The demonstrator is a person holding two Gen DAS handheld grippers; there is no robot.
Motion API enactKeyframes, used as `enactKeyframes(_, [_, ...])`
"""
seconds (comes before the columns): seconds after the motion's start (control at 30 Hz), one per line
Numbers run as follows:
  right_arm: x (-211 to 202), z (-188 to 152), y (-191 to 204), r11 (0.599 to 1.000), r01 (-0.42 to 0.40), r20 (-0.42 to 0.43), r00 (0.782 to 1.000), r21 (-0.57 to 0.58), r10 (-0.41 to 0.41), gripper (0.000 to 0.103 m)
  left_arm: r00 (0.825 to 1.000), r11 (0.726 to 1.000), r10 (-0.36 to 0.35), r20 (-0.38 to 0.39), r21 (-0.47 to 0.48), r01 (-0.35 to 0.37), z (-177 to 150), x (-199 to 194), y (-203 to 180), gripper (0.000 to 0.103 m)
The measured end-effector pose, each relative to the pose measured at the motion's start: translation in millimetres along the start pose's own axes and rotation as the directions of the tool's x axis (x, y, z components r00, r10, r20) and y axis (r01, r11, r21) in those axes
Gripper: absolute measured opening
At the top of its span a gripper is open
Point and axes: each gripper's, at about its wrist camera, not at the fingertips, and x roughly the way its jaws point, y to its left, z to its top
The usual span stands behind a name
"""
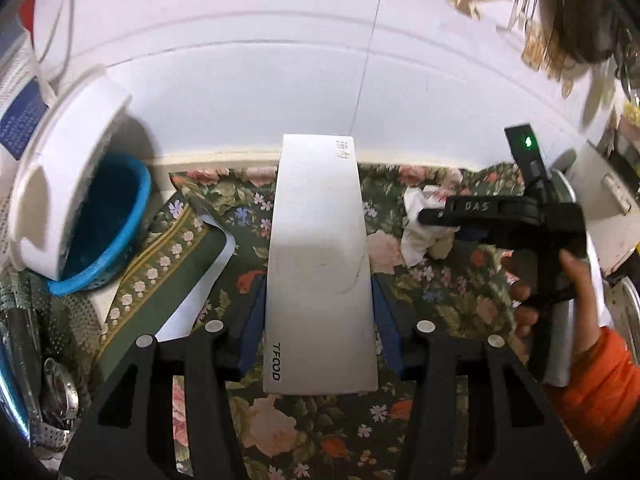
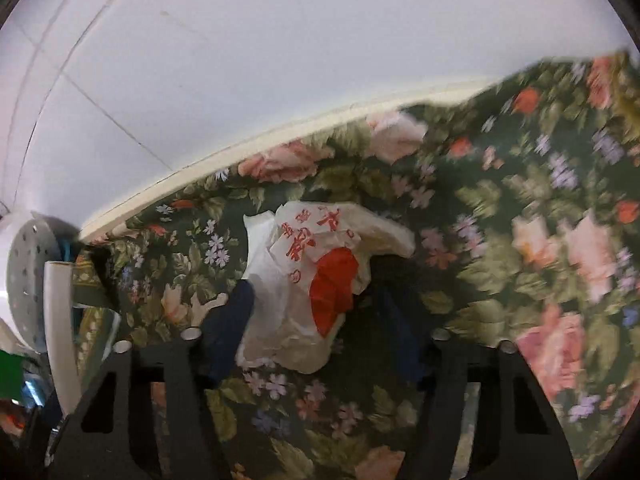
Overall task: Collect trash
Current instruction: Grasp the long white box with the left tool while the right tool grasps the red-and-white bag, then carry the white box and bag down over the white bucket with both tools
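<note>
i take the white box (image 1: 320, 264) as my landmark, and my left gripper (image 1: 320, 332) has its blue fingers (image 1: 250, 332) pressed against both of its long sides, so it is clamped on that box above the flowered tablecloth (image 1: 440, 300). to the left of the box a white bucket (image 1: 68, 168) lies tipped on its side with a blue basket (image 1: 116, 224) in its mouth; if that is where trash goes, its slanted opening could let the box slide back out. the box is smooth and tapering, so a loose squeeze could let it slip forward from the fingers.

to the right of the box sits the crumpled wrapper (image 2: 316, 280), white with red print, lying on the cloth near the wall. my right gripper (image 2: 316, 312) has its fingers spread, one on each side of the wrapper, not yet closed. the right view is blurred, so i cannot be sure the left finger (image 2: 228, 328) is touching the paper. my worry is that closing now pinches only a loose flap, or catches the cloth underneath and drags it, shifting everything on the table.
</note>
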Motion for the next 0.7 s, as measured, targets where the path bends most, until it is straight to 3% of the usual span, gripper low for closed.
enactKeyframes(0.1, [-0.8, -3.5, 0.6, 0.996, -0.084, -0.006, 0.996, 0.014, 0.084, 0.028, 1.000, 1.000, 0.001, 0.017, -0.005, -0.001, 2.1, -10.2, -6.7, 0.050])
enactKeyframes(0.17, [-9.1, -9.1, 6.8, 0.997, -0.081, 0.005, 0.997, -0.018, 0.081, 0.024, 1.000, 1.000, 0.008, 0.022, -0.007, -0.007, 4.5, -14.4, -13.1, 0.050])
enactKeyframes(0.3, [-39.7, -21.7, 9.5, 0.995, -0.076, 0.039, 0.996, -0.070, 0.079, 0.021, 0.999, 1.000, 0.012, 0.044, -0.019, -0.011, 6.0, -31.9, -32.2, 0.050])
enactKeyframes(0.47, [-106.5, -44.7, -0.9, 0.990, -0.060, 0.124, 0.989, -0.130, 0.076, 0.020, 0.997, 1.000, 0.017, 0.074, -0.023, -0.015, 0.3, -62.7, -67.8, 0.050])
enactKeyframes(0.7, [-213.0, -101.9, -35.4, 0.980, -0.035, 0.248, 0.965, -0.195, 0.084, 0.020, 0.991, 0.998, 0.052, 0.124, -0.027, -0.049, -30.5, -113.8, -131.5, 0.050])
